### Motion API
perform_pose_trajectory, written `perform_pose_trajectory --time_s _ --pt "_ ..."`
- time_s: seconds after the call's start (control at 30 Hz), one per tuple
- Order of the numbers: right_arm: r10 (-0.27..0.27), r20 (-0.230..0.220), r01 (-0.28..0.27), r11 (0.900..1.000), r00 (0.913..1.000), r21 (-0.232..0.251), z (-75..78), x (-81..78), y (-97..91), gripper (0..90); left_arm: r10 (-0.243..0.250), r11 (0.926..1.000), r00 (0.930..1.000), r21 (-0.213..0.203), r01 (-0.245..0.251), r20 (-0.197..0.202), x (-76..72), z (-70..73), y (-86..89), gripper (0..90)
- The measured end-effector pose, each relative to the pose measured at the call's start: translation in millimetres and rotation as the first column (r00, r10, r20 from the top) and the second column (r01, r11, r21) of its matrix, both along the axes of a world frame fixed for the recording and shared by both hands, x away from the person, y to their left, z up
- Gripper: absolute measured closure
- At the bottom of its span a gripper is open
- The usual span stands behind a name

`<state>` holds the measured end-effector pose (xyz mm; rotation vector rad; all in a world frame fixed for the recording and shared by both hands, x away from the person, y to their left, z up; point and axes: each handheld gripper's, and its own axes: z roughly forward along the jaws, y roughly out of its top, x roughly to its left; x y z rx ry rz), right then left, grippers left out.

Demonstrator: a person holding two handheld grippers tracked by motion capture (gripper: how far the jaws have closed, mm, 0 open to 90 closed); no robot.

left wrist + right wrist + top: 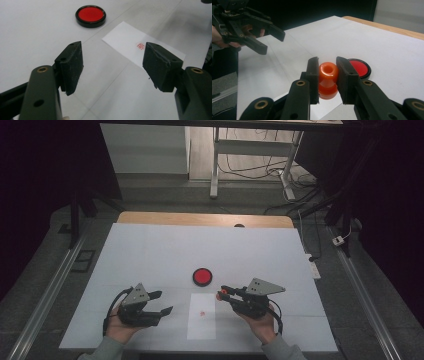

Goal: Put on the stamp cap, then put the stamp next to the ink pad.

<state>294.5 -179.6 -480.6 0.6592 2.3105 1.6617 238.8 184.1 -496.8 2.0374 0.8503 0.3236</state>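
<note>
My right gripper (pixel 220 294) is shut on an orange stamp (pixel 327 80), pinched by its knob between the two jaws just above the table. A round black ink pad (pixel 202 276) with a red centre lies just beyond it. In front lies a white paper slip (pixel 202 316) bearing a small red stamp mark (pixel 202 313). My left gripper (pixel 166 301) stands open to the left of the slip, with nothing between its pads (pixel 72 62). In the left gripper view the slip (pixel 125 40), its mark (pixel 141 46) and the ink pad (pixel 90 15) lie ahead of the jaws.
A white sheet (pixel 150 255) covers the wooden table (pixel 150 217), whose far edge shows beyond it. Metal rails (pixel 50 285) run along both sides. A desk frame and cables (pixel 250 165) stand on the floor behind.
</note>
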Motion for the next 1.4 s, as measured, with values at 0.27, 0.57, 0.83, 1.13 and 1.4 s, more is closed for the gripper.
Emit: perform_pose_trajectory --time_s 0.27,0.57,0.83,1.13,1.4 --pt "-0.016 0.001 0.016 0.9999 0.9999 -0.006 0.1 3.2 -4.3 72.1 0.033 0.9994 0.9995 -0.008 -0.033 0.005 -4.0 -4.2 16.5 32.8" --pt "-0.027 0.002 0.027 0.9996 0.9996 -0.01 0.5 4.9 -6.5 72.1 0.033 0.9994 0.9994 -0.004 -0.033 -0.001 -2.9 -5.4 17.9 32.6" --pt "-0.029 0.01 0.029 0.9995 0.9995 -0.012 2.9 4.7 -6.0 72.1 0.023 0.9997 0.9997 0.004 -0.023 -0.006 -2.4 -6.0 15.5 32.4" --pt "-0.048 0.015 0.049 0.9982 0.9987 -0.035 3.4 9.6 -3.2 72.0 0.016 0.9998 0.9998 0.008 -0.016 -0.012 -2.0 -7.2 13.4 32.3" --pt "-0.073 0.001 0.073 0.9948 0.9974 -0.071 -2.4 20.9 1.3 71.9 0.015 0.9999 0.9997 0.008 -0.015 -0.017 -1.1 -8.0 13.3 32.2"
